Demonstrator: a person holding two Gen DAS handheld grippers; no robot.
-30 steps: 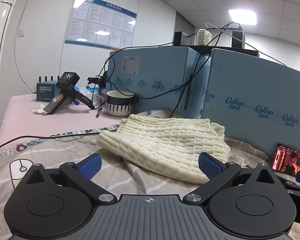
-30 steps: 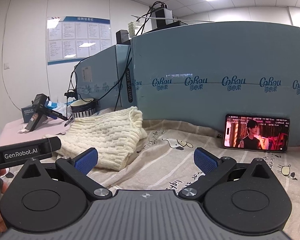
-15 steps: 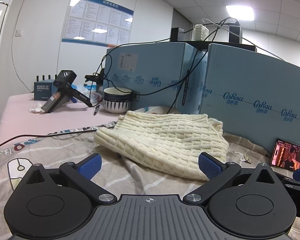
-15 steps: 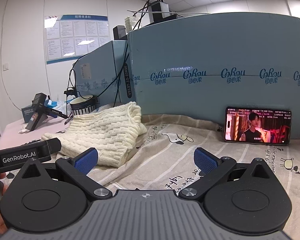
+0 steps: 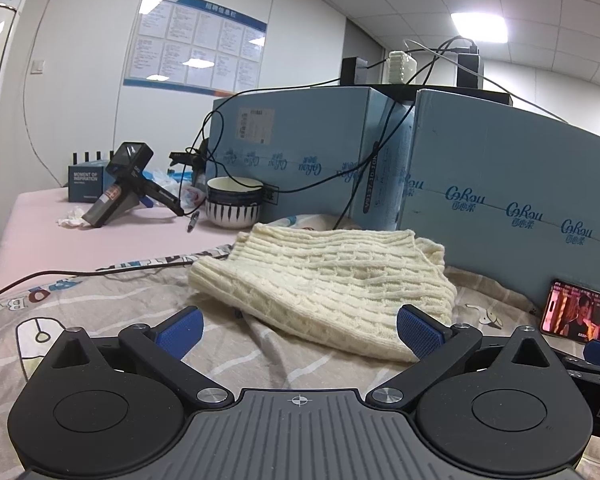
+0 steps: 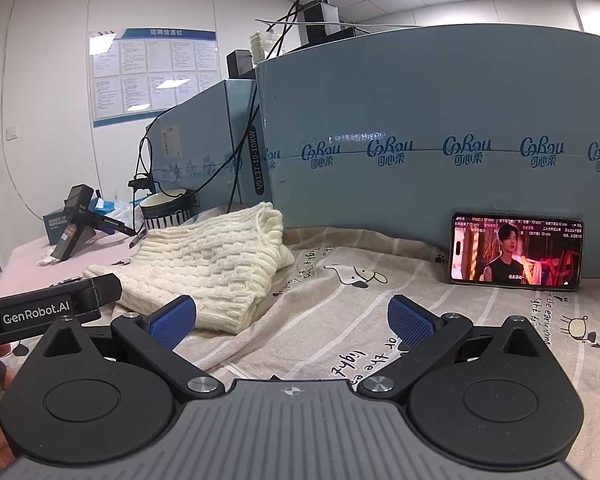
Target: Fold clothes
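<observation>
Cream knit sweater (image 5: 324, 276) looks soft, bulky; we judge near hem edge best hold. Left hand-held gripper (image 5: 298, 330), right hand-held gripper (image 6: 292, 320) both released.

Cream cable-knit sweater (image 5: 324, 280) on grey-beige striped cartoon-print sheet (image 6: 340, 320); blue-padded black tongs (image 5: 300, 330); pale blue boxes (image 6: 420, 152).

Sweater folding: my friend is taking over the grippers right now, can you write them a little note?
Left gripper: open, empty, aimed at the sweater.
Right gripper: open, empty, just right of it.
The cream knit sweater lies folded in a bundle on the printed sheet, near the blue boxes. A phone leans against a box.
Done: the sweater looks folded.
Left: possibly tidying; no other clothes are in view.
</observation>
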